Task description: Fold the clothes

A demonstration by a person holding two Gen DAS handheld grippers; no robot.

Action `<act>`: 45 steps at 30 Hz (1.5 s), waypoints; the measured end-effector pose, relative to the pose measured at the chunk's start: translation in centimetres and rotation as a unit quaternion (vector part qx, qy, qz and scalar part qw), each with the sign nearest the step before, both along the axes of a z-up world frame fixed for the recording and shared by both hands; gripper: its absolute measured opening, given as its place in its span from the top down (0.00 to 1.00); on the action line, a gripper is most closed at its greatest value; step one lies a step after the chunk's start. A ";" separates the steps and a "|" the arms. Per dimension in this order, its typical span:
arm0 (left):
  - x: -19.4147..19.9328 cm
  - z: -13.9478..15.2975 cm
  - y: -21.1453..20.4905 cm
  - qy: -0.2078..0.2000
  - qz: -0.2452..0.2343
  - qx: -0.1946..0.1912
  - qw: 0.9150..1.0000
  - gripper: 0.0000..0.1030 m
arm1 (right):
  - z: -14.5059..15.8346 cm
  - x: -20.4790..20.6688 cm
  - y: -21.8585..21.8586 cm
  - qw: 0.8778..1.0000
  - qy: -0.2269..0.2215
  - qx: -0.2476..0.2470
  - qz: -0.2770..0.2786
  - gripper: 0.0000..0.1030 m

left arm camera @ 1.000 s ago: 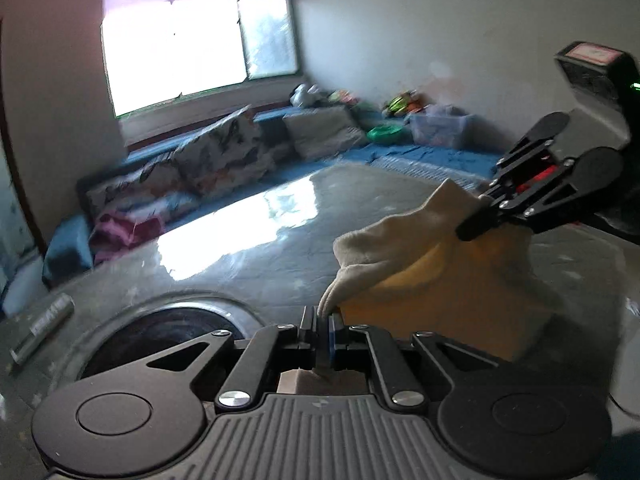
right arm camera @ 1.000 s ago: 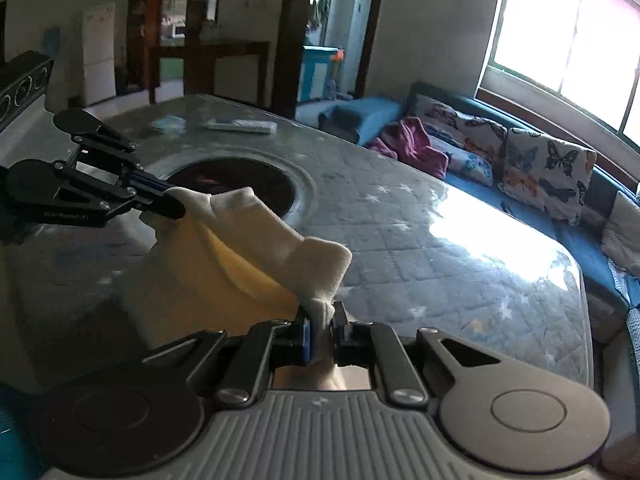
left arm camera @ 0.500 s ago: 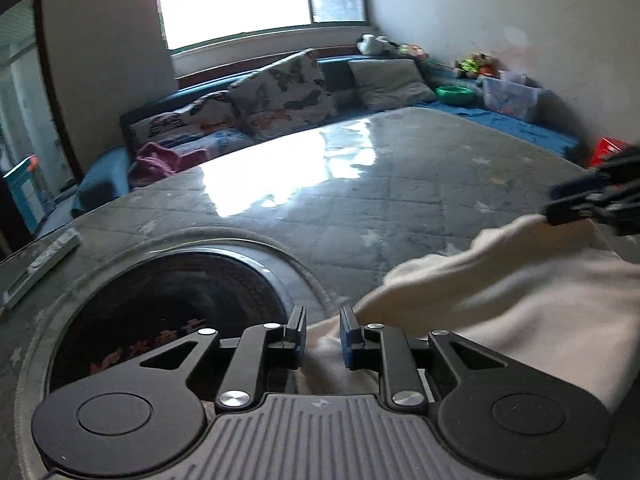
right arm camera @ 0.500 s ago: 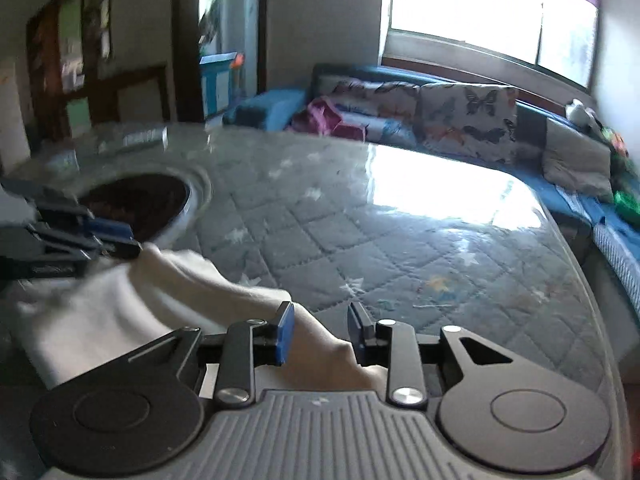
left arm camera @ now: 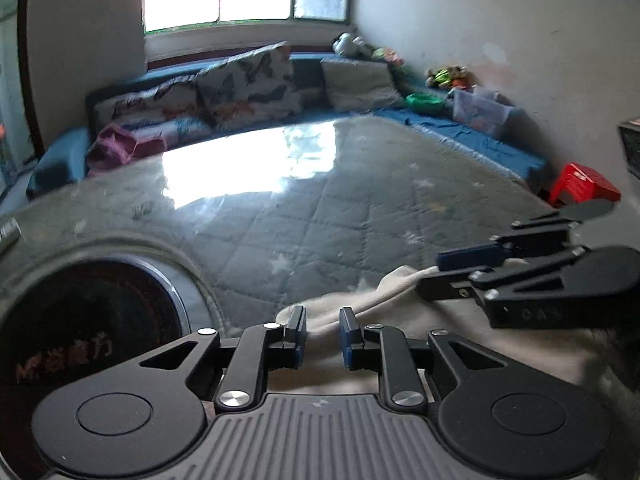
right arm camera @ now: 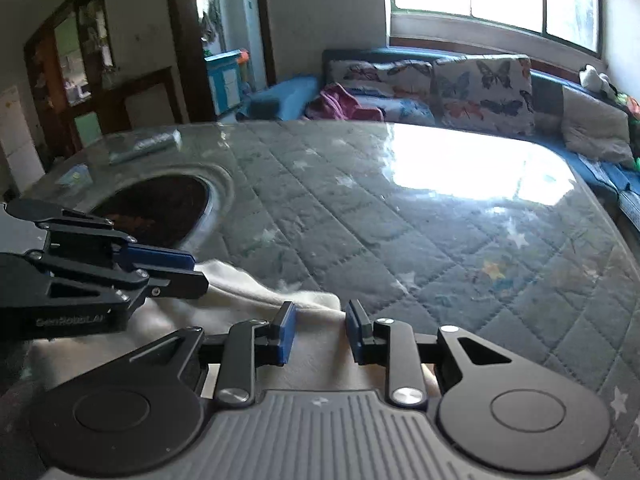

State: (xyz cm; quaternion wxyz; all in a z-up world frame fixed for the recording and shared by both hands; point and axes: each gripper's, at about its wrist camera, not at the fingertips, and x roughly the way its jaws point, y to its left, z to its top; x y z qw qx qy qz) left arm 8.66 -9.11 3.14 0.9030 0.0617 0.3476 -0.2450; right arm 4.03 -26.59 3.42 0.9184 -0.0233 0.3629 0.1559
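A cream-white garment (left arm camera: pixel 384 300) lies folded on the grey quilted table cover (left arm camera: pixel 320 216), and shows in the right wrist view (right arm camera: pixel 248 292) too. My left gripper (left arm camera: pixel 322 334) is open, its jaws apart over the garment's near left edge. My right gripper (right arm camera: pixel 318 330) is open over the garment's right edge. Each gripper shows in the other's view: the right one (left arm camera: pixel 440 276) and the left one (right arm camera: pixel 198 270), both just above the cloth with their jaws apart.
A dark round inset (left arm camera: pixel 88 320) sits in the table to the left of the garment. A remote (right arm camera: pixel 144 146) lies at the table's far left. A sofa with butterfly cushions (right arm camera: pixel 460 88) runs behind the table. A red stool (left arm camera: pixel 580 188) stands at the right.
Both grippers let go of the garment's corners and opened. The garment, held up a second ago, now lies flat on the table. Both grippers have drawn back low over its edge.
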 end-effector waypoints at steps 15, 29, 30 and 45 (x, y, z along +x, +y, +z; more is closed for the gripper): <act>0.2 -0.4 -0.1 -0.011 0.014 -0.003 1.000 0.65 | -0.4 -4.0 -2.5 0.999 -0.016 0.010 -0.027 0.73; 0.1 -0.3 0.2 -0.013 0.020 -0.008 1.000 0.62 | -0.1 -5.0 -4.6 0.997 -0.044 0.026 -0.053 0.74; -0.2 -0.1 0.3 -0.016 0.020 -0.011 1.000 0.62 | 0.3 -5.3 -4.7 0.997 -0.049 0.026 -0.051 0.73; -12.2 1.8 2.4 -0.064 -0.039 -0.033 0.997 0.62 | 1.0 -13.2 -0.1 0.995 -0.084 -0.039 0.046 0.67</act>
